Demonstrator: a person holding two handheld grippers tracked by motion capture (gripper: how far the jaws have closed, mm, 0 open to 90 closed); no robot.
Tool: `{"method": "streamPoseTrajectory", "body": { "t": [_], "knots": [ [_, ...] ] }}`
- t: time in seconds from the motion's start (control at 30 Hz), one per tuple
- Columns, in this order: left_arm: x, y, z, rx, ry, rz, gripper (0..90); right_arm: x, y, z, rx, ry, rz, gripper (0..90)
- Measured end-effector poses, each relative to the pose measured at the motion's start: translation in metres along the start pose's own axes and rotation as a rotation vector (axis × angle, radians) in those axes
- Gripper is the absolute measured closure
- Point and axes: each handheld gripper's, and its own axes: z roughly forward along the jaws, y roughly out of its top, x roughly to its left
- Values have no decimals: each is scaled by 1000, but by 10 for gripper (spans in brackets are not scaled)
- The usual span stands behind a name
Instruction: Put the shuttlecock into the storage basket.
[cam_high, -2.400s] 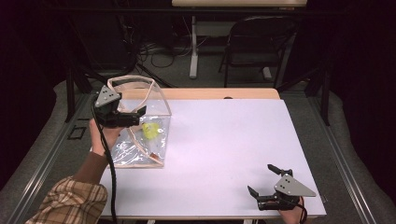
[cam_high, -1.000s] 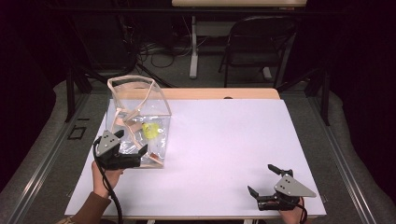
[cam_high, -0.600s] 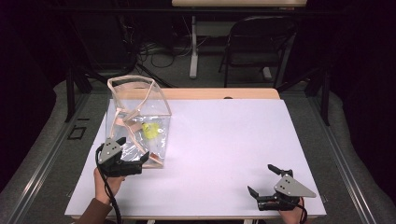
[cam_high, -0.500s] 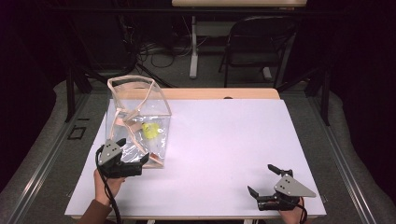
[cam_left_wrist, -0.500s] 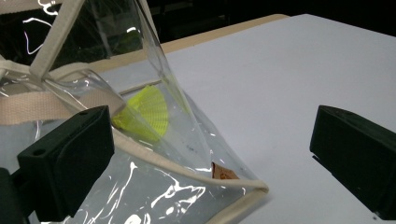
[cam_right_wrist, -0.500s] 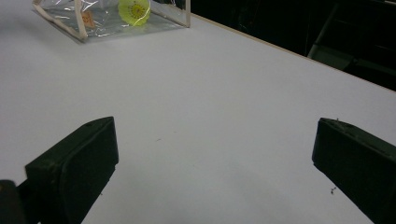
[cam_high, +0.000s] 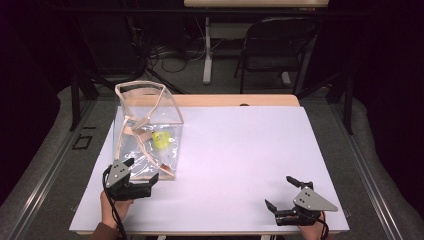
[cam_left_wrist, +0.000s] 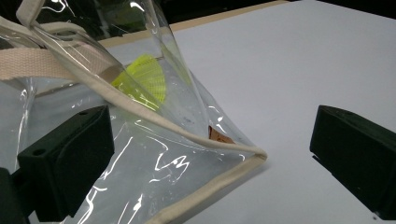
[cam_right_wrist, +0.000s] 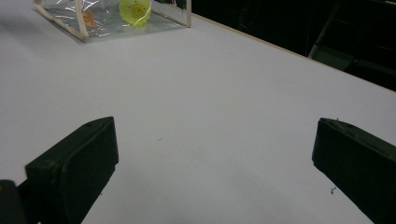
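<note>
A clear plastic bag (cam_high: 147, 132) with beige trim and straps stands on the left of the white table (cam_high: 240, 150). A yellow ribbed object (cam_high: 161, 140) lies inside it, along with a small orange tag (cam_left_wrist: 219, 135). My left gripper (cam_high: 142, 171) is open at the bag's near corner. In the left gripper view the bag (cam_left_wrist: 154, 172) reaches between the jaws, with the yellow object (cam_left_wrist: 142, 81) behind its wall. My right gripper (cam_high: 280, 192) rests open near the front right edge with nothing between its jaws. From the right gripper (cam_right_wrist: 215, 163) the bag (cam_right_wrist: 107, 18) is far off.
A wooden strip (cam_high: 235, 100) runs along the table's far edge. Beyond it stand a folding chair (cam_high: 272, 45) and a table leg among floor cables (cam_high: 170, 55). Grey floor borders both sides of the table.
My left gripper has come down from the bag's top toward the near edge and now sits at the bag's front corner. The right gripper has stayed put.
</note>
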Motion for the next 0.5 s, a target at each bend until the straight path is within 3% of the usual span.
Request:
{"method": "streamPoseTrajectory", "body": {
  "t": [0.5],
  "knots": [
    [-6, -26, -3, -34, -29, 33, 0, 0, 0, 0, -3, 2, -2, 0]
  ]
}}
